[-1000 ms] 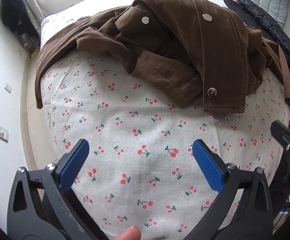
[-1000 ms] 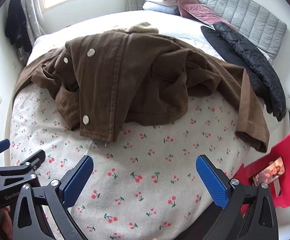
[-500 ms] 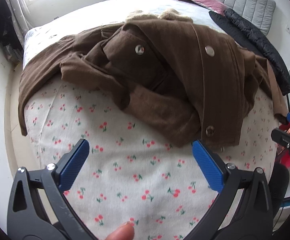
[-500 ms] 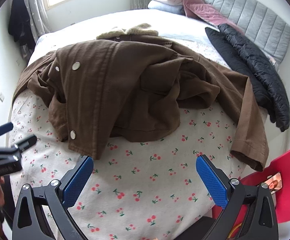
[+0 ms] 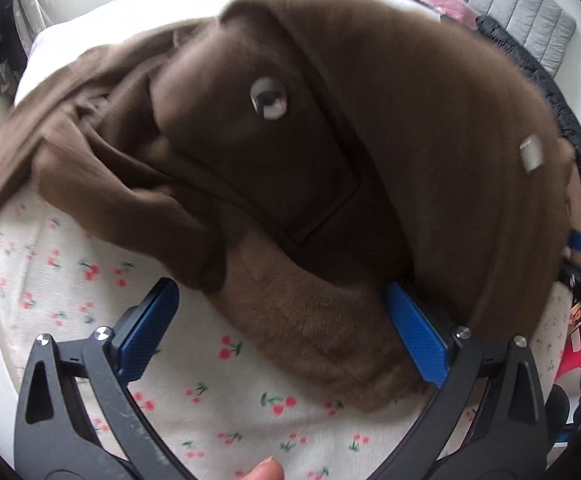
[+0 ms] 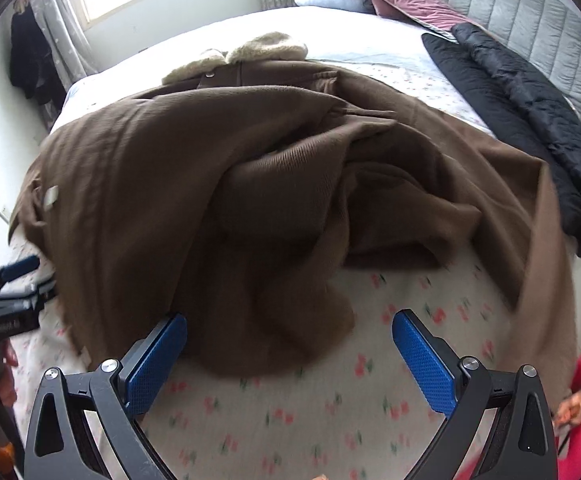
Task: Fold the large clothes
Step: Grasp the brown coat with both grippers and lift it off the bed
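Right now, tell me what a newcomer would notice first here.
A crumpled brown coat fills the middle of the cherry-print bedspread, its fleecy collar at the far side. The left tool and right tool are open at its near hem. A black jacket lies right.

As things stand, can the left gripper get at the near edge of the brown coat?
Probably yes. The left gripper is open, and the brown coat hem already lies between its fingers on the cherry-print sheet, with nothing in between.

Bed (image 6: 370, 420) with cherry-print sheet carries 1 crumpled brown coat (image 6: 210, 184) and 1 black jacket (image 6: 530, 120).
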Available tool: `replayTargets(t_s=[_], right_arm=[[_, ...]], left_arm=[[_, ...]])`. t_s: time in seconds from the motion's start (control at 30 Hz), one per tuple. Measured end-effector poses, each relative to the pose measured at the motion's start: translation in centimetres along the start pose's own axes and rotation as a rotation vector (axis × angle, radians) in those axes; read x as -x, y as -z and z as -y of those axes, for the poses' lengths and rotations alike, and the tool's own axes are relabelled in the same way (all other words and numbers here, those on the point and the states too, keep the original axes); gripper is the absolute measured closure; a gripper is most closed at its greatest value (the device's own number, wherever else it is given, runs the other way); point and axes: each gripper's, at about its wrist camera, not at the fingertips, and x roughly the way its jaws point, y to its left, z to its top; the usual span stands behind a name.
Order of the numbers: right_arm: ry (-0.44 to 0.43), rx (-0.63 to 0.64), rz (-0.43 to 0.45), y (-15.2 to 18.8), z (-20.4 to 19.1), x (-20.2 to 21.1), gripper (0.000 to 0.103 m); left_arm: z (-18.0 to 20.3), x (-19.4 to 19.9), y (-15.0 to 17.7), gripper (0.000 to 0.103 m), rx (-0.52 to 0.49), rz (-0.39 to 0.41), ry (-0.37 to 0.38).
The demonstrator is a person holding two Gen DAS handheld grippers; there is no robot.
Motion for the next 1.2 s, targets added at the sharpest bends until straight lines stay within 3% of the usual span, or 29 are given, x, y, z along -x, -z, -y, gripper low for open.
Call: replayTargets(t_s=[0.1, 0.23, 0.37, 0.47, 0.57, 0.6, 0.63, 0.7, 0.77, 0.83, 1.0, 1.2], right_arm=[[-0.019, -0.020, -0.036, -0.7, 0.3, -2.7, 0.000], [-0.098, -0.100, -0.098, -0.3, 1.6, -6.2, 0.000], [-0.093, -0.052, 0.010, 0.6, 1.4, -5.9, 0.000], [-0.094, -0.050, 0.035, 1.0, 1.5, -5.7, 0.000], [-0.109, -0.093, 0.020, 0.9, 1.8, -5.2, 0.002], [-0.128, -0.100, 0.030, 0.9, 1.9, -4.8, 0.006], [-0.136, -0.094, 0.037, 0.8, 1.7, -4.5, 0.018], [-0.165, -0.068, 0.053, 0.9, 1.4, -3.6, 0.039], [-0.192, -0.065, 0.065, 1.2, 1.4, -2.4, 0.063], [-0.218, -0.069, 0.075, 1.6, 2.0, -0.9, 0.074], [-0.265, -0.095, 0.125, 3.1, 3.2, 3.5, 0.079], [-0.267, -0.138, 0.226, 5.8, 4.5, 9.7, 0.080]], left_arm=[[0.1, -2.0, 0.5, 0.000, 0.011, -0.060, 0.018], [0.6, -1.6, 1.1, 0.000, -0.014, -0.033, 0.018], [0.8, -1.1, 2.1, 0.000, -0.028, 0.001, 0.025], [1.2, -0.8, 2.7, 0.001, -0.027, 0.014, 0.020], [0.9, 0.4, 3.1, 0.030, -0.033, 0.049, 0.046], [1.1, 1.3, 3.4, 0.046, -0.038, 0.067, 0.066], [1.1, 2.0, 3.6, 0.061, -0.041, 0.080, 0.077], [1.2, 3.6, 4.2, 0.077, -0.042, 0.102, 0.110], [1.0, 5.2, 4.7, 0.083, -0.037, 0.122, 0.140], [0.5, 7.3, 5.4, 0.086, -0.018, 0.152, 0.182], [-1.8, 12.7, 6.5, 0.089, 0.010, 0.232, 0.227], [-7.6, 19.9, 8.1, 0.090, 0.044, 0.358, 0.193]])
